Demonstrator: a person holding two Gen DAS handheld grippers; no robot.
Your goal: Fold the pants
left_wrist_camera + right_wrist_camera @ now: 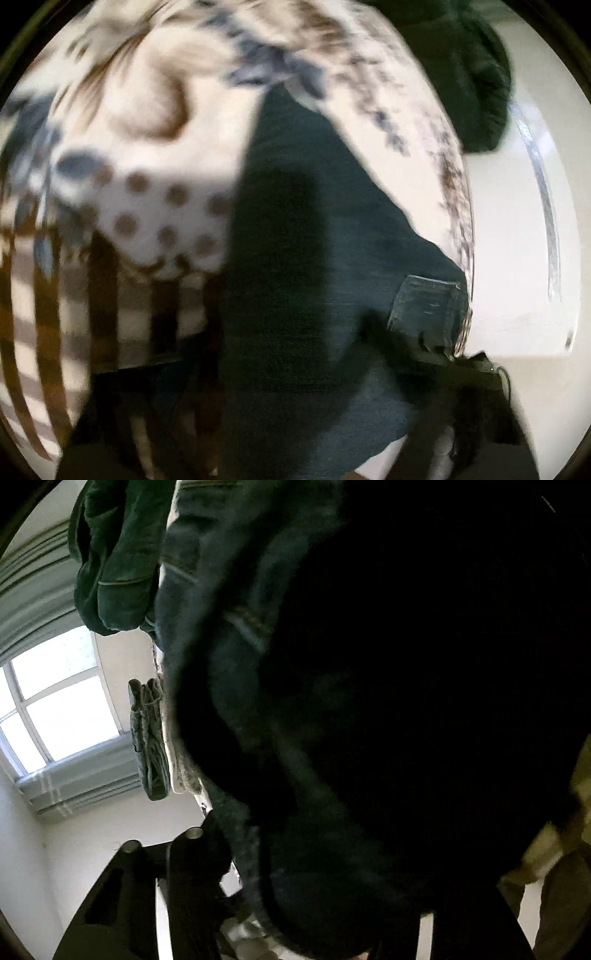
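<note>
Dark jeans [317, 258] hang close over both lenses, a denim pocket [424, 306] showing at right, above a patterned bedspread [147, 155]. Left tongs [458, 413] are blurred in fabric, right tongs [207, 886] mostly buried in denim; can't tell the grip on either. Green garment [114, 561] and window [62, 709] behind.

The left claw [469, 391] showed only as dark, blurred black parts, with a thin black cable looping beside it. The right claw [177, 878] was matte black moulded plastic: a broad flat arm with a recessed slot and two short round posts with pale, hollow ends. No skin or sleeve could be made out.
</note>
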